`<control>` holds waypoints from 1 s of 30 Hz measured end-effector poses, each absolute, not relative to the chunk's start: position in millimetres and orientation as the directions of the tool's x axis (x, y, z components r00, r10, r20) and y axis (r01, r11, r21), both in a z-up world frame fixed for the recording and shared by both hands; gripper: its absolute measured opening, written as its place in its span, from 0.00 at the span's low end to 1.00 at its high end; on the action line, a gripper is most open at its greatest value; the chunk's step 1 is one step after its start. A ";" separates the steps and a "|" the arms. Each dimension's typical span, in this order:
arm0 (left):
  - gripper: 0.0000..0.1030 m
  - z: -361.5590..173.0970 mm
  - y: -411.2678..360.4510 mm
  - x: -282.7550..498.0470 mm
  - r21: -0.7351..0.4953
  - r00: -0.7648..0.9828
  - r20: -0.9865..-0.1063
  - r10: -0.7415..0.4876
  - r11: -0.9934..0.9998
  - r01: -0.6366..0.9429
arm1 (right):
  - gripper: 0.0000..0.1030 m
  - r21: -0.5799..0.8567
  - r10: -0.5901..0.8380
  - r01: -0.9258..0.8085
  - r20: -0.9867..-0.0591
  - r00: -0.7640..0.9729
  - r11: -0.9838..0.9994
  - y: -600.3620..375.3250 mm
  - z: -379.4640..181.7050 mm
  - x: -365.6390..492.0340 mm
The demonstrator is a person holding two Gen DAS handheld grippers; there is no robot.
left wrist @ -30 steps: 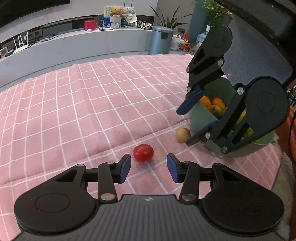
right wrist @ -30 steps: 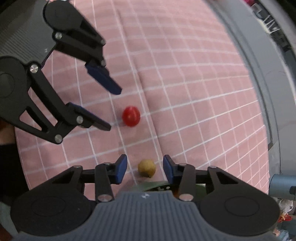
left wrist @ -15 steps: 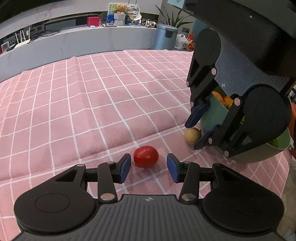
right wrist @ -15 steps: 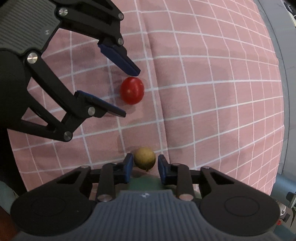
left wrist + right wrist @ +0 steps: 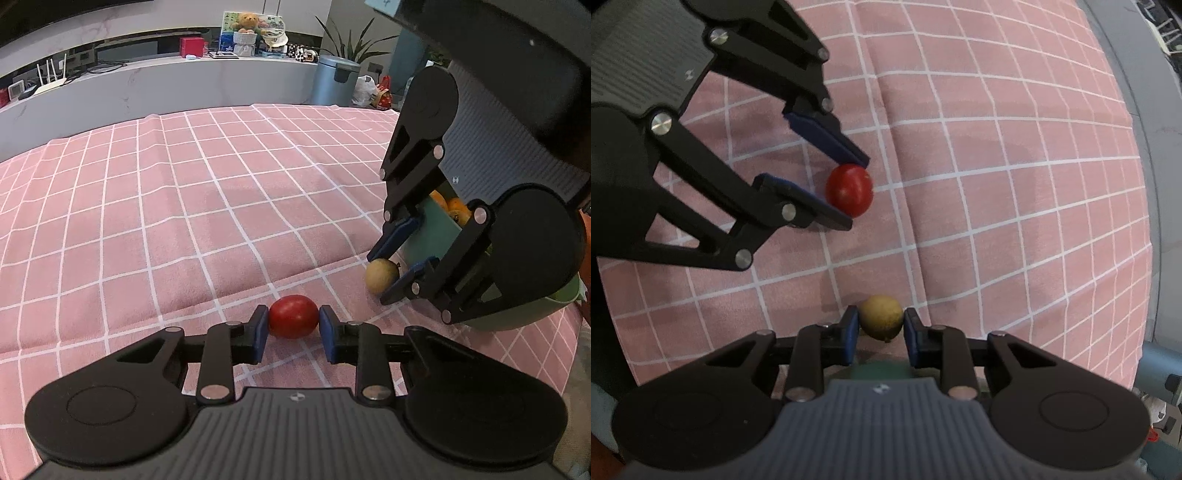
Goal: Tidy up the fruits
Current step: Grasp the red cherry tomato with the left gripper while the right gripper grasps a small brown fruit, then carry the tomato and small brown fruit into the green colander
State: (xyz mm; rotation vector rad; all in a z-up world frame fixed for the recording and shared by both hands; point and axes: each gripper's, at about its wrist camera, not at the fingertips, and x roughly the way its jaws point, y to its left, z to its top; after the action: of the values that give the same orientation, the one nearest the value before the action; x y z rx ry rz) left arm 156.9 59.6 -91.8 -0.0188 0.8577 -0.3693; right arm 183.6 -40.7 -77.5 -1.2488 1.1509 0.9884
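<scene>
Left gripper (image 5: 293,330): your pads are clamped on the red tomato (image 5: 293,321), which sits on the pink checked cloth (image 5: 147,221)
Right gripper (image 5: 880,336): your fingers pinch the tan round fruit (image 5: 881,316), low beside the green bowl (image 5: 517,317)
Risk: both fruits are round and held near the fingertips; lift too fast and either may squirt out and roll
Risk: your grippers work close together; they may knock
Count: two grippers, one tomato, one tan fruit, one bowl; the oranges (image 5: 456,206) inside are partly hidden

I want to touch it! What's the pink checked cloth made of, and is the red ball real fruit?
The pink cloth with white grid lines looks like soft woven fabric: matte, with folds and ridges. The small round red fruit has smooth, slightly glossy skin with a highlight, like a tomato; real or plastic, I cannot tell.
</scene>
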 end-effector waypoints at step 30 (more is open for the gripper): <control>0.32 14.8 4.3 103.4 -0.166 0.717 -0.619 -0.319 0.946 0.278 | 0.21 -0.189 0.380 -0.654 -0.684 0.622 0.732 -189.6 69.8 100.8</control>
State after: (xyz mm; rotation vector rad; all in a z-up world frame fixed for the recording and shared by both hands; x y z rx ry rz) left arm 103.4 4.3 14.8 -0.0623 0.6967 -0.3309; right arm 100.8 -189.6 69.8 -0.4503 0.6649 0.6175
